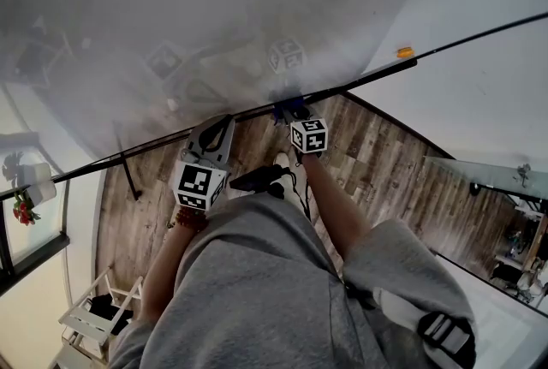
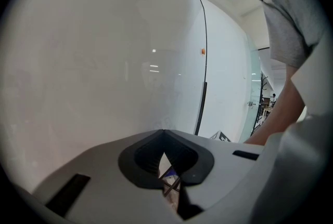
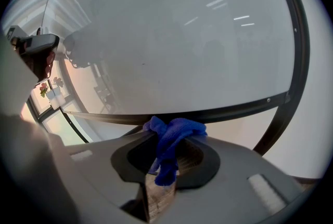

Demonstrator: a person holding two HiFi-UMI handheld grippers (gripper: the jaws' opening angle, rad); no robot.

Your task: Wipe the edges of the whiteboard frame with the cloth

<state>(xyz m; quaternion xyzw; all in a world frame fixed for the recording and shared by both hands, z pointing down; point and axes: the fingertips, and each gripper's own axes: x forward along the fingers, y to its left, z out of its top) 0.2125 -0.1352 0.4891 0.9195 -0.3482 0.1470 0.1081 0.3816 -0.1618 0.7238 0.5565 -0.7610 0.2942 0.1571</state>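
The right gripper [image 3: 167,140] pinches the blue cloth [image 3: 174,129] in its jaws, pushed at 12 o'clock onto the whiteboard frame [image 3: 229,109], presumably to rub along its bottom edge. The left gripper [image 2: 165,137], jaws closed on nothing, hangs at 9 o'clock.

- wood-plank floor [image 1: 385,162] across the middle and right of the head view
- white slatted chair [image 1: 90,320] in the lower left corner, something dark on its seat
- red flowers [image 1: 24,209] at the left edge, next to the window
- glass panel [image 1: 488,175] at the right edge
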